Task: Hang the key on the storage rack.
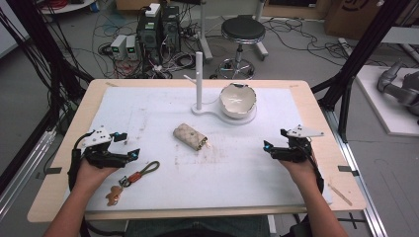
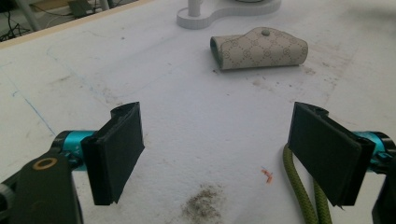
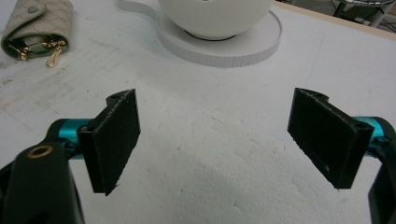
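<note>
While flat, key pouch [image 1: 189, 136] | long axis diagonal | clasps toward right tool [image 1: 274, 149]

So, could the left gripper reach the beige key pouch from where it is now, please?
Probably yes: the left gripper has its jaws open, the key pouch lies straight ahead, and bare white mat lies between. The green cord sits off to one side.

In the left gripper view, the olive cord loop [image 2: 303, 196] is partly hidden behind the right-hand jaw and cut off by the near edge. In the right gripper view, the bowl [image 3: 215, 18] is cropped at the far edge, and the patterned key pouch [image 3: 35, 28] at the far left corner.
</note>
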Available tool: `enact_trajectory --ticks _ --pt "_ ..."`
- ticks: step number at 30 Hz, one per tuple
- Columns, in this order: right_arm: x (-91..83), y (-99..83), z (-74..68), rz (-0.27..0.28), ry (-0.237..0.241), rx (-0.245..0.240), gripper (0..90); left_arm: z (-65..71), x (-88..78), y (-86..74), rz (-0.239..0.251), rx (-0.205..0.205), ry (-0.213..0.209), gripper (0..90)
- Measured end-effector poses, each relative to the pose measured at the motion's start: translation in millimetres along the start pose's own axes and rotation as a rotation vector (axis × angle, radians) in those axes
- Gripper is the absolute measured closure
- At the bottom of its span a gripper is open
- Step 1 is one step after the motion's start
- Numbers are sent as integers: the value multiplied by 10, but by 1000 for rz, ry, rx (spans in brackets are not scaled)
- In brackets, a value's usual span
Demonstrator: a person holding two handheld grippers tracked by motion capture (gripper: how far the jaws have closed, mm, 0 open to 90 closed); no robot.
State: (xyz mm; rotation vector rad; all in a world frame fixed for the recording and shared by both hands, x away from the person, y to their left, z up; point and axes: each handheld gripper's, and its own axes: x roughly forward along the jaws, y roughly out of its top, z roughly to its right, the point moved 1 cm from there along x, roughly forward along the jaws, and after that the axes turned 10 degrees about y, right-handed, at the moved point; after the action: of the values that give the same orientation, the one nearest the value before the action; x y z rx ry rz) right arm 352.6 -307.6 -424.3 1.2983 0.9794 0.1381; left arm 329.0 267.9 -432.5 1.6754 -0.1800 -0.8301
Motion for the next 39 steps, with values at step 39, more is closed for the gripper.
enact_trajectory --ticks 39 --pt "225 62 -58 -18 16 -35 173 301 -140 -118 -104 78 -78 181"
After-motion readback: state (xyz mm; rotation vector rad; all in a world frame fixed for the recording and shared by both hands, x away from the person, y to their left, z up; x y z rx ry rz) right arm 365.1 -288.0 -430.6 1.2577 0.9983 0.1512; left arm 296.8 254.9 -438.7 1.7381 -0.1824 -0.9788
